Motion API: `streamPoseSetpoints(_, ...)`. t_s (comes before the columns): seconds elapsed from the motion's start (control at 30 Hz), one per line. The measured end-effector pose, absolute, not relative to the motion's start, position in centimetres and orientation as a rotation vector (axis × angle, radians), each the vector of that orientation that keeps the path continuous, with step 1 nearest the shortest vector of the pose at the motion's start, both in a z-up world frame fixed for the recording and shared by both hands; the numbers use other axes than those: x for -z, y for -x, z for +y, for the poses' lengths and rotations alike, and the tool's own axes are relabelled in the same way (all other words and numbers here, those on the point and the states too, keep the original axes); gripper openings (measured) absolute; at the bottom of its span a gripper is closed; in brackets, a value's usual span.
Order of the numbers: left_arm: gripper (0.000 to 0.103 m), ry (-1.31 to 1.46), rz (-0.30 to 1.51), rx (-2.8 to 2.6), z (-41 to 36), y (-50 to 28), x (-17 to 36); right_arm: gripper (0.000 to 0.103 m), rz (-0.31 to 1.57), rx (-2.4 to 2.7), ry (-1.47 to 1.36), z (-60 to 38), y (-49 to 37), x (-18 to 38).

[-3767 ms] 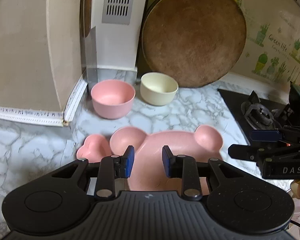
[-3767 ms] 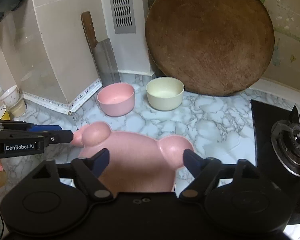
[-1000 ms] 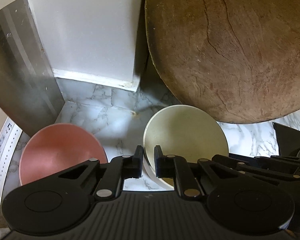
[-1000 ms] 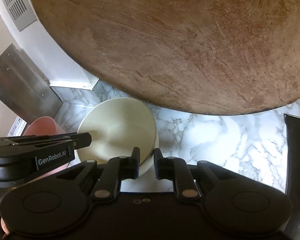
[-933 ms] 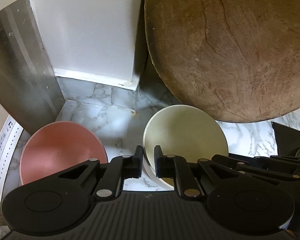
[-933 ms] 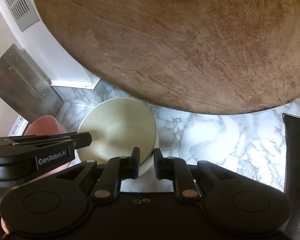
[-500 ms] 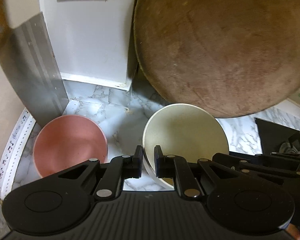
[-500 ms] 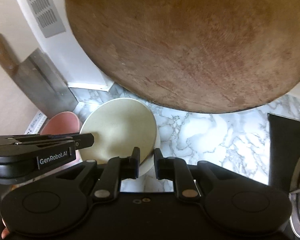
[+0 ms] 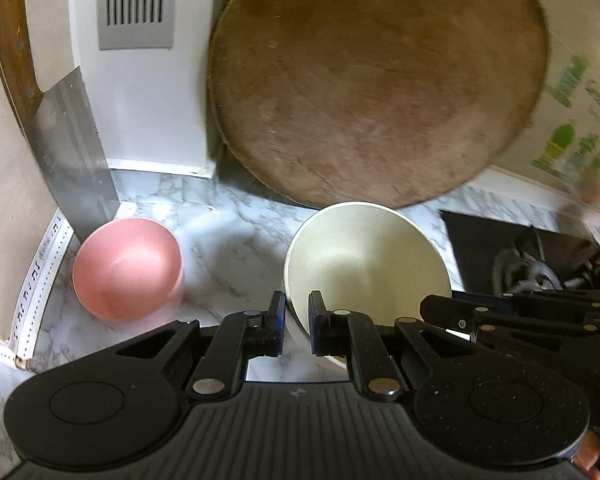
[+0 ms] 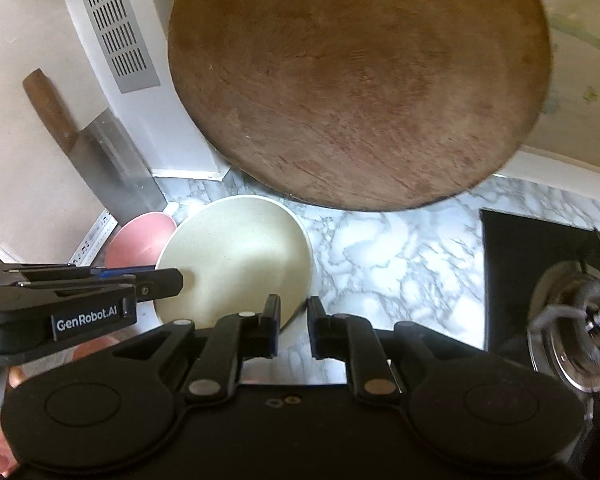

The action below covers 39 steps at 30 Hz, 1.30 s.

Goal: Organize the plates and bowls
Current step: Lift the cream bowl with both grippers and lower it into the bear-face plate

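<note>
Round wooden board (image 9: 376, 84) leans at back of marble counter (image 10: 400, 256). Cream bowl (image 9: 364, 260), empty, held off counter: left tongs (image 9: 297, 322) & right tongs (image 10: 293, 326) both clamp its rim. Pink bowl (image 9: 126, 266), empty, near back-left corner.
</note>
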<state>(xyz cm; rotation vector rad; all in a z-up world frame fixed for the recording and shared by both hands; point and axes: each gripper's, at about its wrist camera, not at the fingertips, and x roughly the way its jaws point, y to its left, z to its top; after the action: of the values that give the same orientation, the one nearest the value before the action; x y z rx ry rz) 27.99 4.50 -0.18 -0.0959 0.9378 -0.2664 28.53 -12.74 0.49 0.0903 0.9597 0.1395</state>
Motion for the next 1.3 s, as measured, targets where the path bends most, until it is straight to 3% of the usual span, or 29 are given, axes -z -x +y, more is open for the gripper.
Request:
streamPoseSetpoints(0.63, 0.011, 0.03, 0.934, 0.429, 1.6, -18.3, -1.7, 0.014, 0.942, -0.038, -0.163, -15.8, -18.2, -2.6)
streamPoseSetpoints(1.3, 0.011, -0.018, 1.054, 0.54, -2.3, -13.3, 3.4, 0.014, 1.039, 0.069, -0.229, -19.0, -11.6, 1.8)
